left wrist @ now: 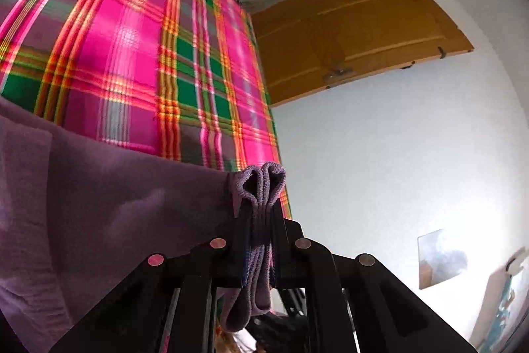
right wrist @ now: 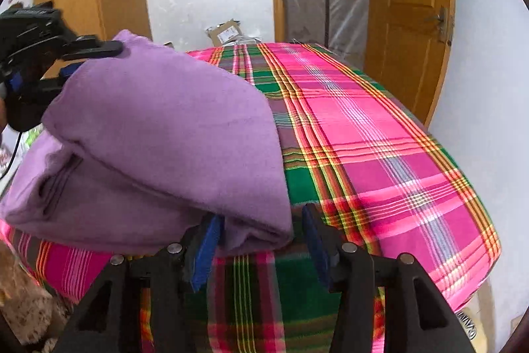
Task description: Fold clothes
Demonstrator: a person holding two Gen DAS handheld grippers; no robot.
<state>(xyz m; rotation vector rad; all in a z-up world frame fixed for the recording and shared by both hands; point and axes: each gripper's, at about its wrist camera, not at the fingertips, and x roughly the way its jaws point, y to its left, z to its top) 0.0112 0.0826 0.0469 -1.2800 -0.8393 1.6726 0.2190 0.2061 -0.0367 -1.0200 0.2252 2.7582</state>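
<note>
Left black plastic two-finger gripper [left wrist: 261,220]: matte black angular linkage arms w/ round silver pivot pins, two tinted pink; thin blue edging along the finger pads. From the right wrist view, its body is a bulky black ribbed housing w/ a blue part and a thin black cable trailing below. Right black plastic two-finger gripper [right wrist: 264,247]: same black linkage arms, triangular cut-outs, silver pivot pins — bright blue pads [right wrist: 206,253] on both fingers.

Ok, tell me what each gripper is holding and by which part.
The left gripper is shut on a bunched edge of the purple fleece cloth. The right gripper is open and holds nothing; the cloth's folded corner lies between its fingers.
</note>
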